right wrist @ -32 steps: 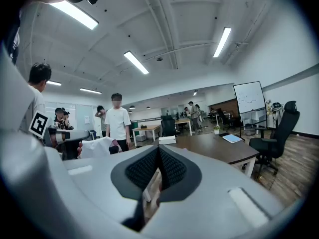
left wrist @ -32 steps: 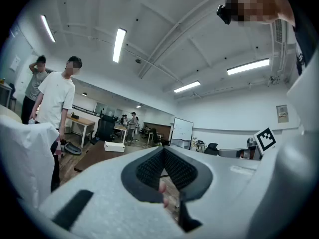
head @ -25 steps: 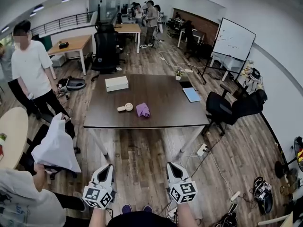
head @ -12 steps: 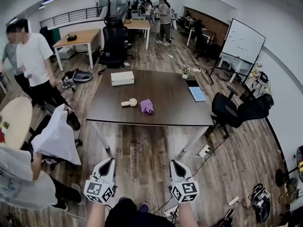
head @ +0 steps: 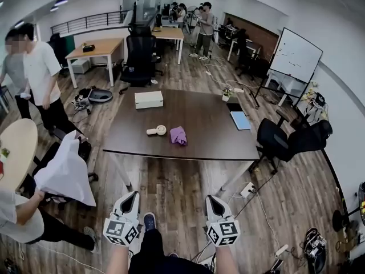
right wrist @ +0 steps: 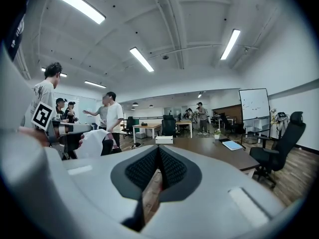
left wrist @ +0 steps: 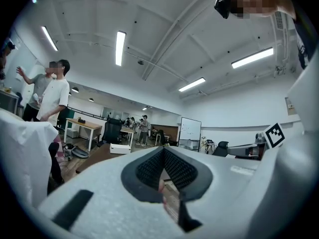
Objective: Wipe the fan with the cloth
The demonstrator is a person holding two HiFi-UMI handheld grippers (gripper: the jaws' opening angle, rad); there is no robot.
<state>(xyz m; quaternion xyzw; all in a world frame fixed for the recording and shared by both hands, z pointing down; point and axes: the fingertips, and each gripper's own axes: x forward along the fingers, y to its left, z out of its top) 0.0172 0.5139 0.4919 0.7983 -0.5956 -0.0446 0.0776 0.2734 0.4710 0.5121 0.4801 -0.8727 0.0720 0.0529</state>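
What worries me most is the approach. The fan (head: 157,131) and the purple cloth (head: 178,135) lie just beside each other near the front edge of the table (head: 199,110), well apart from both grippers. A power strip (head: 246,190) sits on the floor to my right, so I could snag it walking in. Both pairs of jaws are pressed together and empty, and unless I open them first I'd shove the cloth, not take it. The left gripper (head: 132,194) and right gripper (head: 210,199) hang low, side by side, pointing roughly level toward the table.
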